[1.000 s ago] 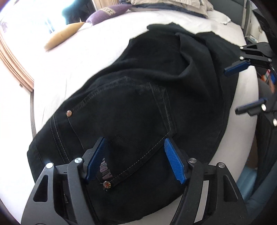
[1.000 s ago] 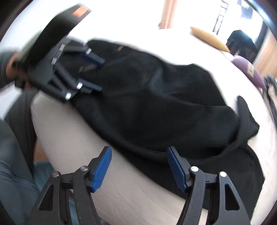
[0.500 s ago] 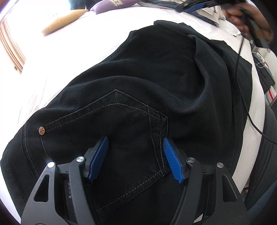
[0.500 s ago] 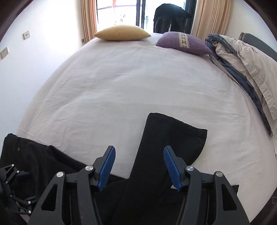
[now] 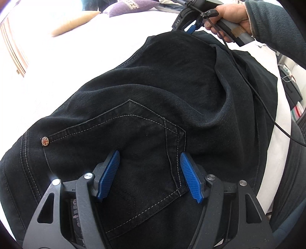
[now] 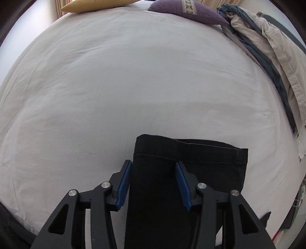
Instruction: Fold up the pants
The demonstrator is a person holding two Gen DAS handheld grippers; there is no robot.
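Observation:
Black pants lie on a white bed, folded lengthwise, waist end near me, back pocket up. My left gripper is open, low over the back pocket at the waist end. My right gripper is open over the leg hems at the far end of the pants; it also shows in the left wrist view, held by a hand. Neither gripper holds cloth.
A yellow pillow and a purple pillow lie at the head of the bed. Crumpled beige and blue bedding is piled along the right side. A cable trails over the pants. Furniture stands beside the bed.
My right gripper swung from the near side of the pants to the leg hems and moved closer over them. My left gripper moved forward over the back pocket.

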